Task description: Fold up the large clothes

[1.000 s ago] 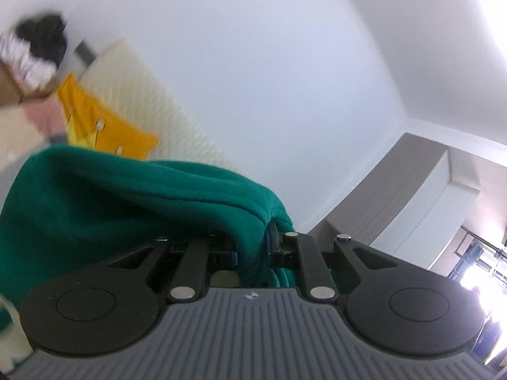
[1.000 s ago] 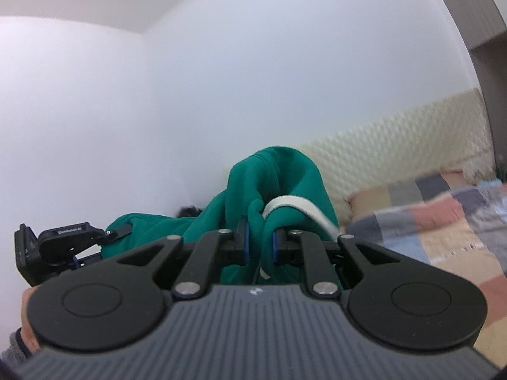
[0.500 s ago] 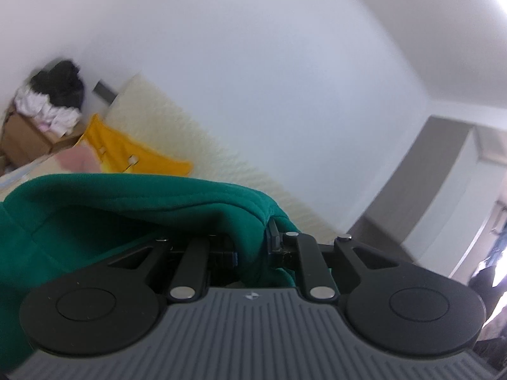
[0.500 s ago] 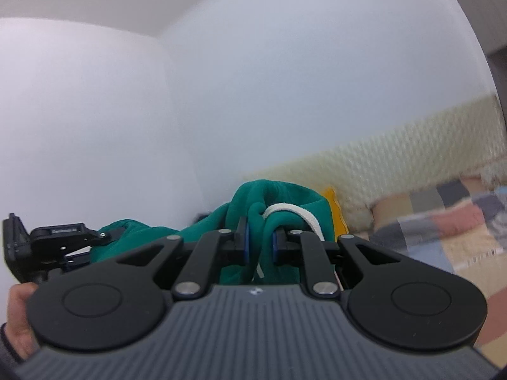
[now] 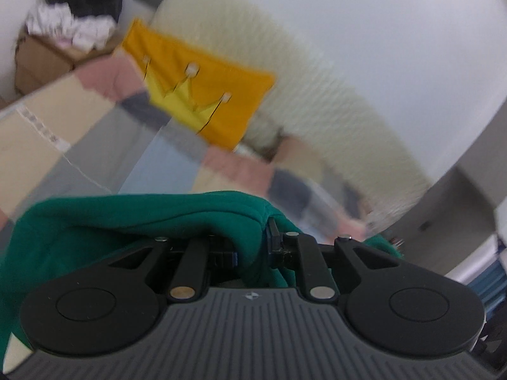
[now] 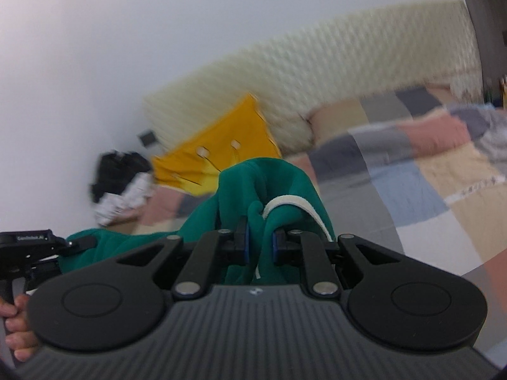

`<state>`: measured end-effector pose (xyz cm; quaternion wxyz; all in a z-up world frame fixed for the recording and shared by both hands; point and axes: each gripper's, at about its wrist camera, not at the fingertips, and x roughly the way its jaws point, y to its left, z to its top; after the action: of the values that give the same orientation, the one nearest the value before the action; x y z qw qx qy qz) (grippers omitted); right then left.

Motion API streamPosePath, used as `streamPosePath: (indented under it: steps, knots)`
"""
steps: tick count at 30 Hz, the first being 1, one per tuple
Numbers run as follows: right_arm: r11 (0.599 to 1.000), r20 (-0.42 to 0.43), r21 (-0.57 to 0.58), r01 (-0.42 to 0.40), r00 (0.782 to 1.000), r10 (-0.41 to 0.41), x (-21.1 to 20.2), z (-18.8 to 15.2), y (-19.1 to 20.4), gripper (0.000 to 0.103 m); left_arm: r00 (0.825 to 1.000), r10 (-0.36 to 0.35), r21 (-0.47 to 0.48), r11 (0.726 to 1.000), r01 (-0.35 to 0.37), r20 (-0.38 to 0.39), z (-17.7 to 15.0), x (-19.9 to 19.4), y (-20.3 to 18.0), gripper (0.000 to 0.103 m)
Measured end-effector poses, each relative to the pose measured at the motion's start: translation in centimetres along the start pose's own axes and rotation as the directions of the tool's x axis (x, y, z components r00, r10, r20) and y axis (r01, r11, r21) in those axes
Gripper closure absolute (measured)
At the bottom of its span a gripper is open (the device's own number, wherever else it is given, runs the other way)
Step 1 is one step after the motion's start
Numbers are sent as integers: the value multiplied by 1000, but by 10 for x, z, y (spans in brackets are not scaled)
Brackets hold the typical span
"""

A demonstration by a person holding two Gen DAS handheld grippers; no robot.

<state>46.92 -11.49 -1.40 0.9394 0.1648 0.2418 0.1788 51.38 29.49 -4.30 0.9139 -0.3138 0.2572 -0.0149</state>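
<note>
A green hooded sweatshirt [image 5: 126, 218] hangs between both grippers above a patchwork bed. My left gripper [image 5: 253, 237] is shut on a thick fold of the green fabric. My right gripper [image 6: 259, 237] is shut on another bunch of the sweatshirt [image 6: 285, 186], with its white drawstring [image 6: 301, 205] looping over the right finger. The left gripper [image 6: 35, 247] and the hand that holds it show at the left edge of the right wrist view. The lower part of the garment is hidden below the grippers.
The patchwork bedspread [image 6: 412, 174] lies ahead, with a cream quilted headboard [image 6: 317, 63] behind it. A yellow crown pillow [image 5: 196, 85] leans on the headboard. A cardboard box [image 5: 41, 60] heaped with black and white clothes stands beside the bed.
Both grippers have tilted down from the wall and ceiling toward the bed, still shut on the sweatshirt. The pillow and bedspread have come into full view.
</note>
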Motion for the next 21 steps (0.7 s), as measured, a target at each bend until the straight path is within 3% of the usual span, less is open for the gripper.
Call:
streamPosePath:
  steps: [4, 9, 15, 21]
  knots:
    - [998, -73, 14, 64, 995, -63, 66, -41, -18, 87, 994, 45, 12, 999, -44, -102, -8, 138, 60, 85]
    - [992, -144, 17, 127, 982, -124, 131, -87, -50, 87, 974, 76, 49, 997, -67, -212, -28, 247, 107, 85]
    - [985, -183, -18, 170, 968, -170, 167, -119, -75, 86, 950, 108, 114, 990, -77, -293, -50, 291, 124, 85]
    - [983, -213, 41, 177, 963, -165, 177, -124, -88, 85, 944, 107, 125, 990, -71, -312, -57, 253, 102, 79]
